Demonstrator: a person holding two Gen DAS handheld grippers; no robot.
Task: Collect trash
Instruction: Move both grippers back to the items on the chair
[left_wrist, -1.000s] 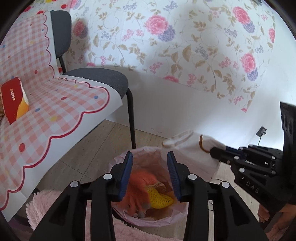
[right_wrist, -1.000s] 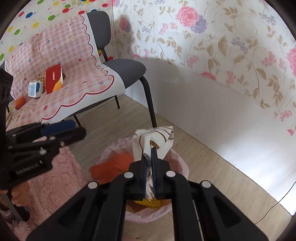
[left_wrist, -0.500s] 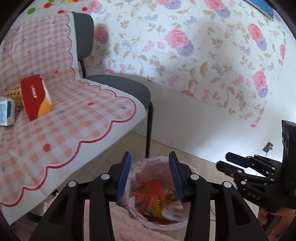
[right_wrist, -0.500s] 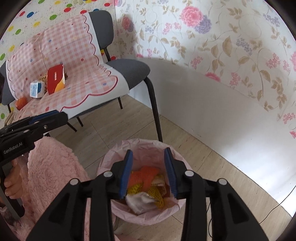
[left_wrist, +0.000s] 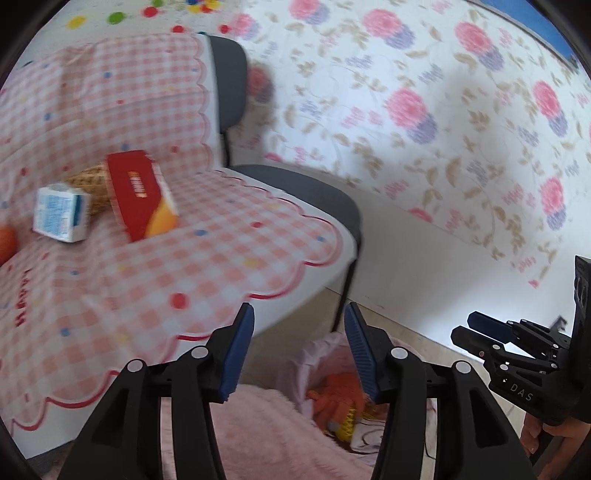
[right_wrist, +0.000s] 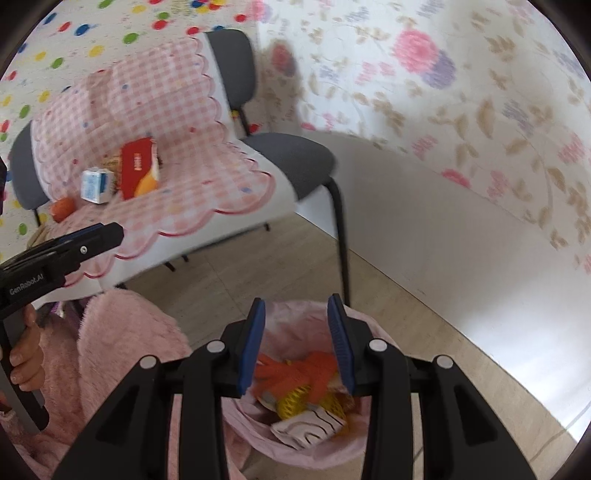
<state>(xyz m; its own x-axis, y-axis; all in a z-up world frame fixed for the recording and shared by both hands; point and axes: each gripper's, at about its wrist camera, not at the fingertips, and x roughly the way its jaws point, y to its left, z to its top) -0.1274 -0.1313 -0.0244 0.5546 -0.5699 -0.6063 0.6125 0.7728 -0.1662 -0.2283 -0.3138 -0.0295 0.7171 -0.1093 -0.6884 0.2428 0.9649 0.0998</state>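
Right tongs (right_wrist: 297, 343) agape over trash-filled bin (right_wrist: 295, 314)

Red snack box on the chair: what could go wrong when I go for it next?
The red snack box leans against the waffle cone and the milk carton, so a wide grasp may knock them. The checkered cloth could slide. The left hand-held gripper is open and the view is blurred.

Fluffy pink rug (right_wrist: 122, 343), wood-look floor (right_wrist: 424, 325)
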